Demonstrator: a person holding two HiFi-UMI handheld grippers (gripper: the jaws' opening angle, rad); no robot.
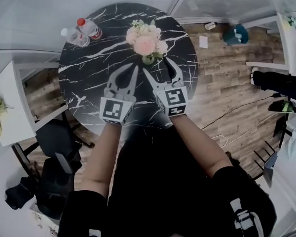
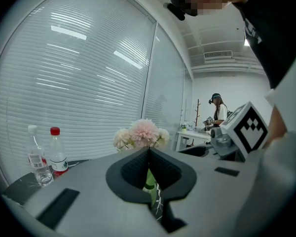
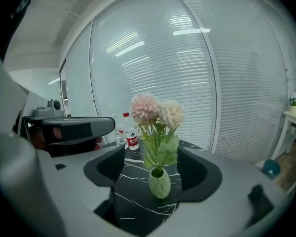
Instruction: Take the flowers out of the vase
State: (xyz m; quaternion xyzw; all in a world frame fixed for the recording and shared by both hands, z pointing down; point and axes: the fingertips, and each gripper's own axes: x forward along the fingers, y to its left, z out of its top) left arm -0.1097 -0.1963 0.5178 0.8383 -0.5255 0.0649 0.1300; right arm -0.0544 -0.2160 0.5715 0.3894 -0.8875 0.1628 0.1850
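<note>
Flowers (image 3: 155, 113) stand in green vase (image 3: 159, 182) (right hand-held gripper (image 1: 156, 64) agape nearby).

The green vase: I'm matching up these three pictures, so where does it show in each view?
Head view: green vase upper centre, beneath its pink flowers.
Left gripper view: a sliver of vase low centre, behind closed jaws.
Right gripper view: whole vase low centre, between open jaws.
Shared landmark: red-capped bottle, left of the vase in every view.
</note>
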